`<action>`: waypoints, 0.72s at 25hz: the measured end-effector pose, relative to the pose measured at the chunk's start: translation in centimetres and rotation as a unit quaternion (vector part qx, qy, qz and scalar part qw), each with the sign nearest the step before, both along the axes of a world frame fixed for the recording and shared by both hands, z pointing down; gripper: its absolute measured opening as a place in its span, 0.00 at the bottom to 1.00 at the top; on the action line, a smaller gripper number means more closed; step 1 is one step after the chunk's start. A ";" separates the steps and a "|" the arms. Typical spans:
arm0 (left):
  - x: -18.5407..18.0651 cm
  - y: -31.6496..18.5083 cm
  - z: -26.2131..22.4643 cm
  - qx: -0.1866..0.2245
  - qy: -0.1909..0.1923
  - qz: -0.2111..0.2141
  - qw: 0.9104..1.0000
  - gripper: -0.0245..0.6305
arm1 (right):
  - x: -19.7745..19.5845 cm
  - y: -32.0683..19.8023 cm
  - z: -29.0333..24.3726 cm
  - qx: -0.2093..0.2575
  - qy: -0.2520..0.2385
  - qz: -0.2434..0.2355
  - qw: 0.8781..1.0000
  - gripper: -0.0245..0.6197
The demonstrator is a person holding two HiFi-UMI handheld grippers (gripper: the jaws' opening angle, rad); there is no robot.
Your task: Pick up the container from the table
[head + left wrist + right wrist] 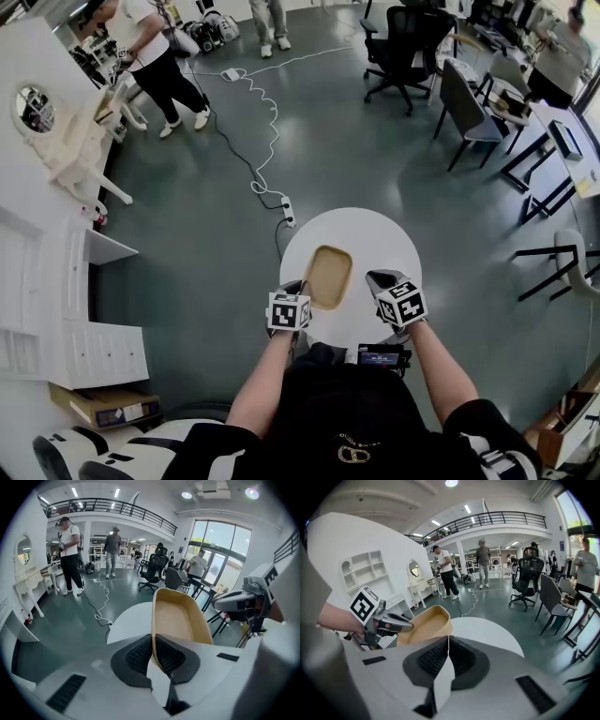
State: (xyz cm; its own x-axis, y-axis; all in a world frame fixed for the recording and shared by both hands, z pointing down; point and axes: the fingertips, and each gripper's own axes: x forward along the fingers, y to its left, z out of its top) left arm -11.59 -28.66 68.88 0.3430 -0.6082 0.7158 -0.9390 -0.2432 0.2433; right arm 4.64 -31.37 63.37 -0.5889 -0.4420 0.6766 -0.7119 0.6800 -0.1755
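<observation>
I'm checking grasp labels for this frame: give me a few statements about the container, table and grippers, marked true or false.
The container is tan and empty. True.
The table is square. False: it is round.
The left gripper is shut on the container's rim. True.
The right gripper hangs open, clear of the container. False: it is shut on the rim too.
A power strip lies on the table. False: the power strip lies on the floor.

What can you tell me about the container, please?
The container is a tan, oblong, shallow tray with rounded corners and raised walls, matte like moulded pulp, and empty. It hangs open side up over the round white table, seemingly just off it. The left gripper pinches its left rim, the right gripper its right rim.
</observation>
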 end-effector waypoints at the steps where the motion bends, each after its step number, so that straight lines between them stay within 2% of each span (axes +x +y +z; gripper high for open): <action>1: -0.1 0.1 0.0 0.001 0.001 -0.001 1.000 0.07 | 0.1 0.1 0.0 0.000 0.000 0.001 1.000 0.14; 8: 0.5 0.7 -0.8 0.005 0.000 -0.006 1.000 0.07 | 1.0 0.6 -0.8 0.002 -0.006 0.001 1.000 0.14; 18: 1.3 3.9 -2.2 0.017 -0.023 -0.028 0.999 0.07 | 1.2 2.6 -1.4 0.014 -0.020 -0.046 0.999 0.14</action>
